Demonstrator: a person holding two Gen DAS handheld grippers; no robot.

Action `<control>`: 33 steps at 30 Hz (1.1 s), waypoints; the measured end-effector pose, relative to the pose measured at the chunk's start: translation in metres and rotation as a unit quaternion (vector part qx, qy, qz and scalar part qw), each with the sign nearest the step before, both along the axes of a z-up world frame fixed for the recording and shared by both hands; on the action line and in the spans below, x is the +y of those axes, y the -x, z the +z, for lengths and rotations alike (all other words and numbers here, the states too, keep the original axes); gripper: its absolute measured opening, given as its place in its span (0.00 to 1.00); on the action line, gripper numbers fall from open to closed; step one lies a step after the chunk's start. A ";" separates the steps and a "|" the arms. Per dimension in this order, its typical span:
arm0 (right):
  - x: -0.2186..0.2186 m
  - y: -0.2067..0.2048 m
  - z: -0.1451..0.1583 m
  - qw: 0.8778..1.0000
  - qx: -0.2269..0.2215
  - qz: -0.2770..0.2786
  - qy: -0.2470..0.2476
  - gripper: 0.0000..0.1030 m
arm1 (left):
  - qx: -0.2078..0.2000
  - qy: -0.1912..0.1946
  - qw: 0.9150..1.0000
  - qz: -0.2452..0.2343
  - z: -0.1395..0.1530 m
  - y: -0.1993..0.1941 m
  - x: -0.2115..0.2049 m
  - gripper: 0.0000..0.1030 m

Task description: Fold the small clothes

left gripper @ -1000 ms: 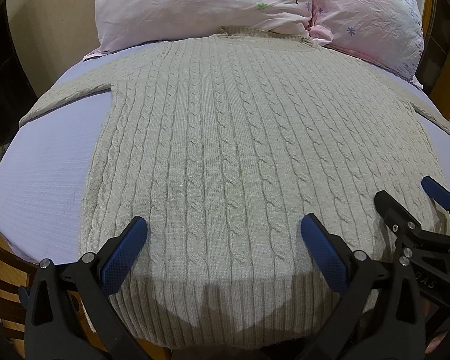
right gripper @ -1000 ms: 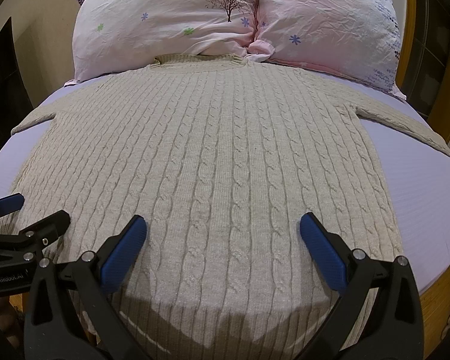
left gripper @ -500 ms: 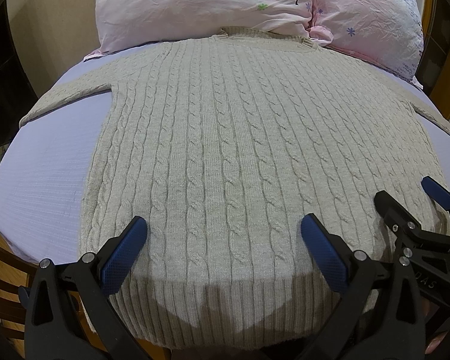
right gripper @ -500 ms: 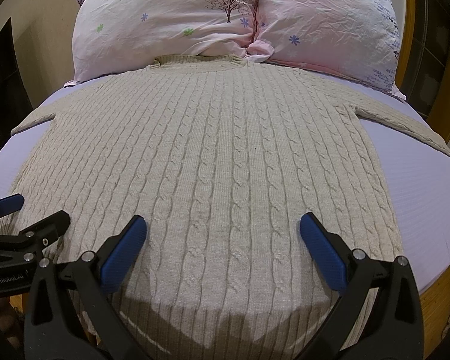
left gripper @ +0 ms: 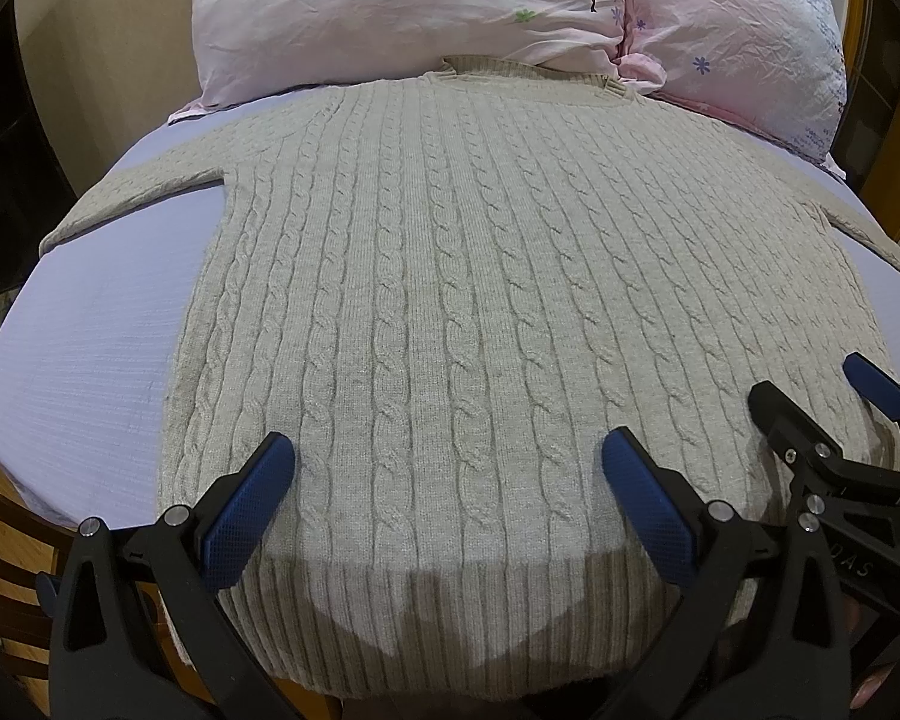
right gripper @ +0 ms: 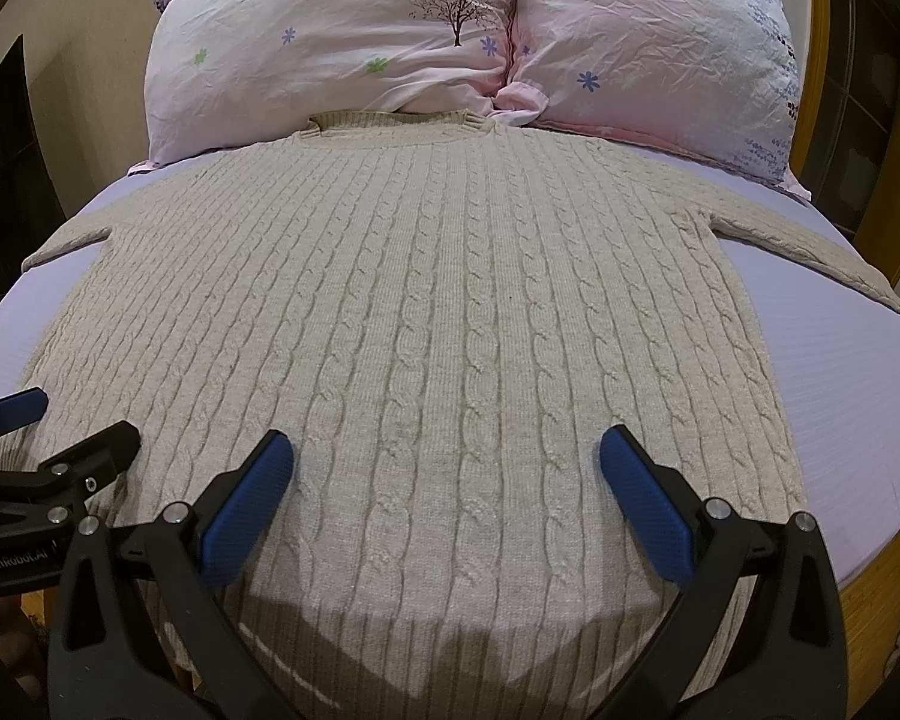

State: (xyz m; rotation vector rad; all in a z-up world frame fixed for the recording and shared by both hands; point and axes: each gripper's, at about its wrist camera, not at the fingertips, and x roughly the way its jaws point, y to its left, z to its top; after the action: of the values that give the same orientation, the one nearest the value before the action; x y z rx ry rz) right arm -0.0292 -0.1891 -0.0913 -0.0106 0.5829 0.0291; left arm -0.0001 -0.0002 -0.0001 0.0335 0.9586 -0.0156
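A beige cable-knit sweater (left gripper: 480, 276) lies flat on the bed, collar toward the pillows, both sleeves spread out to the sides, ribbed hem nearest me. It fills the right wrist view too (right gripper: 450, 312). My left gripper (left gripper: 447, 468) is open and empty, hovering over the sweater's lower middle-left part. My right gripper (right gripper: 444, 465) is open and empty, hovering over the lower middle-right part. The right gripper also shows at the right edge of the left wrist view (left gripper: 822, 402). The left gripper shows at the left edge of the right wrist view (right gripper: 66, 432).
The bed has a lavender sheet (left gripper: 90, 348). Two pink flowered pillows (right gripper: 342, 42) (right gripper: 660, 54) lean at the head, touching the collar. A wooden bed frame (right gripper: 870, 570) runs along the right edge. A dark cabinet (left gripper: 0, 180) stands at the left.
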 end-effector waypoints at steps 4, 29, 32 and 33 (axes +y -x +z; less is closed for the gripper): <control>0.000 0.000 0.000 1.000 0.000 0.000 0.000 0.98 | 0.000 0.000 1.000 0.000 0.000 0.000 0.000 0.99; 0.001 0.002 0.000 1.000 -0.001 0.000 0.000 0.98 | -0.002 0.000 1.000 0.000 0.008 -0.001 0.000 0.99; 0.002 0.003 0.001 1.000 -0.001 0.000 0.000 0.98 | -0.003 0.000 1.000 0.000 0.009 -0.002 0.000 0.99; 0.003 0.003 0.001 1.000 -0.002 0.000 0.001 0.98 | -0.003 0.000 1.000 0.000 0.008 -0.001 0.000 0.99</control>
State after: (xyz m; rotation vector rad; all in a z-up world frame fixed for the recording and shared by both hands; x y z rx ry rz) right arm -0.0326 -0.1860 -0.0899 -0.0121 0.5798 0.0292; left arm 0.0010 -0.0001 0.0082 0.0345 0.9516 -0.0158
